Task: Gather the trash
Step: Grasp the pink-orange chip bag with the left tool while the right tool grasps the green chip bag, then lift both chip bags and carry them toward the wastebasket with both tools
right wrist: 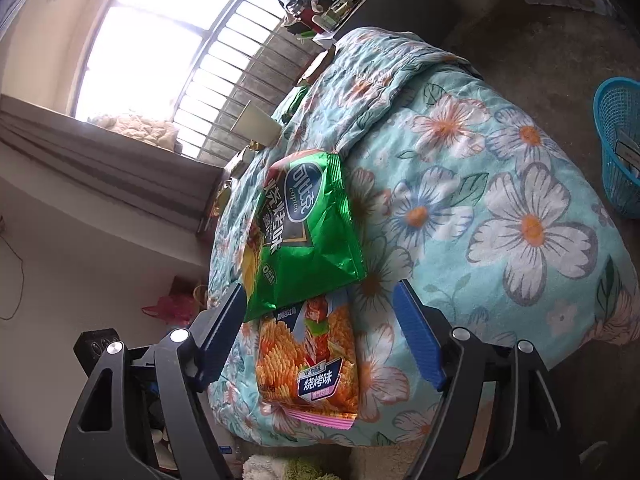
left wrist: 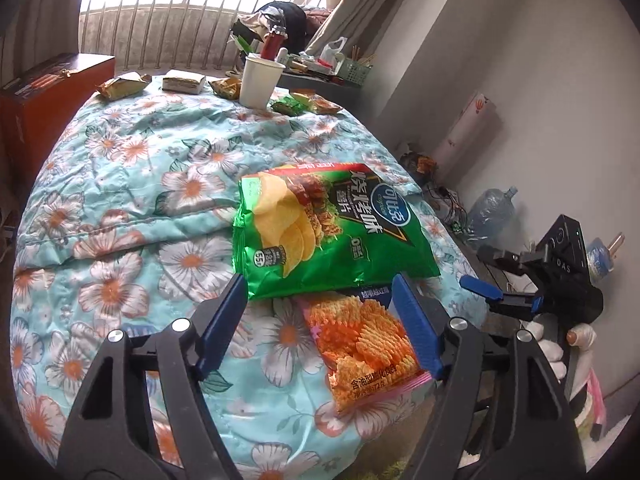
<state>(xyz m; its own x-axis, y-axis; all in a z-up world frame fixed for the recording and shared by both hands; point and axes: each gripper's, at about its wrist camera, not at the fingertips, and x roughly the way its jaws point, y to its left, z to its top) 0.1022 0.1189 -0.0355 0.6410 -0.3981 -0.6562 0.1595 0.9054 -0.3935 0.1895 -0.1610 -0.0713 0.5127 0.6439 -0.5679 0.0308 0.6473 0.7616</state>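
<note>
A bed under a floral turquoise quilt (left wrist: 132, 208) fills the room. Nearest, both the left gripper (left wrist: 320, 324) and right gripper (right wrist: 320, 332) hover agape, holding nothing, over the orange crinkle-chip packet (left wrist: 360, 344). The shiny green crisp bag (left wrist: 324, 232) overlaps its far end, so pinch the orange packet's free near edge. Beyond stands a white paper cup (left wrist: 258, 82).
</note>
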